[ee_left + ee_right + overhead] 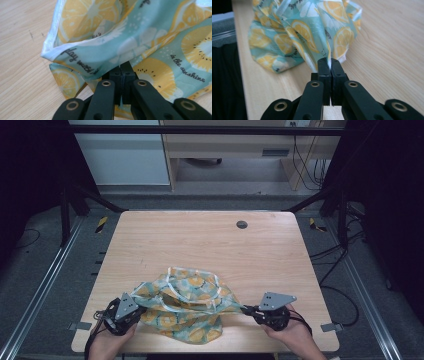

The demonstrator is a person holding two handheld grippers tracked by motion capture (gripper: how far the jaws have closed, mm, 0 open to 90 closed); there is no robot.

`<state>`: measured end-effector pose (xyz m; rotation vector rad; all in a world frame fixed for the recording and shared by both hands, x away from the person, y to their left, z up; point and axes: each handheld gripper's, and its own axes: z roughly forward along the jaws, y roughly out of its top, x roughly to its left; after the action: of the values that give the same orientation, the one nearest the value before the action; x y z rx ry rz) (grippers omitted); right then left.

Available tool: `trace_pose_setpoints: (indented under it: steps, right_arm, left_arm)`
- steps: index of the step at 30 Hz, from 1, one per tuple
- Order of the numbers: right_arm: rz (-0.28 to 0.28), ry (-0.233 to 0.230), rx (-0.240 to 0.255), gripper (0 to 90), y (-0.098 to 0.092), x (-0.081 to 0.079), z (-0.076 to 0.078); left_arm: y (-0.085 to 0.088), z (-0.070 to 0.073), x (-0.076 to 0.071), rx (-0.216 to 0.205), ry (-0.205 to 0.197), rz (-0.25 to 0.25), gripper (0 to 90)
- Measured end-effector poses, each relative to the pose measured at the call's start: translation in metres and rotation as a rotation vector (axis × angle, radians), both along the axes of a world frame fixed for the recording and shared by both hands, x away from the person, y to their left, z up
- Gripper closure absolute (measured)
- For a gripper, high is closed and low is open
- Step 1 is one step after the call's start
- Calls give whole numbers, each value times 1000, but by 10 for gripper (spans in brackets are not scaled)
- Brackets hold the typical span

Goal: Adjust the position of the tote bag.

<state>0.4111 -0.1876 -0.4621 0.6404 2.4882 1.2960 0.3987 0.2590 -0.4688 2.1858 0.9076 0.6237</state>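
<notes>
A light-blue cloth bag (187, 302) printed with lemon and kiwi slices lies crumpled near the front of the wooden table (200, 242), its white straps on top. My left gripper (137, 309) is shut on the bag's left edge. In the left gripper view the jaws pinch the fabric (120, 50) at the left gripper (123, 65). My right gripper (246, 309) is shut on the bag's right corner, and the bag hangs stretched between the two. In the right gripper view the bag (307, 32) bunches up beyond the right gripper (330, 62).
A small dark round grommet (242, 224) is set in the table near its far edge. Metal rails (45, 285) run along both sides of the table, with cables on the floor at the right. The table's front edge lies close under both hands.
</notes>
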Motion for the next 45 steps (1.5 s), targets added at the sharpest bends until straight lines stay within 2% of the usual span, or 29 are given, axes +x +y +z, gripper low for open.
trace_pose_setpoints:
  steps: [2,6,10,15,27,30,32,35,37,40,42,45]
  right_arm:
    - [-1,12,-12,894,2,5,-3]
    - [9,22,-42,893,6,8,-8]
    - [10,27,-57,892,8,9,-10]
    - [6,33,-75,891,9,9,-12]
    - [-21,14,-99,876,11,10,-14]
    - [-28,10,-103,862,10,10,-14]
    - [-37,7,-103,797,10,9,-14]
    - [-79,1,-100,626,9,8,-12]
    - [-109,-4,-81,529,6,7,-10]
    - [-139,-16,-57,395,4,4,-7]
    - [-149,-14,-58,311,4,3,-7]
    - [-165,-24,-44,234,4,-2,-5]
  left_arm:
    - [1,-1,3,2,3,10,900]
    - [-1,-6,9,39,28,8,900]
    - [-3,-9,13,59,38,4,900]
    - [-4,-10,17,40,35,13,900]
    - [-7,-12,22,74,45,13,891]
    - [-8,-12,21,67,40,22,847]
    - [-8,-7,18,51,22,48,773]
    - [-7,1,9,-20,-14,79,629]
    - [-8,4,1,-23,-18,80,533]
    - [-10,9,-9,-24,-32,68,502]
    - [-11,13,-13,-50,-40,76,466]
    - [-12,18,-16,-80,-53,87,412]
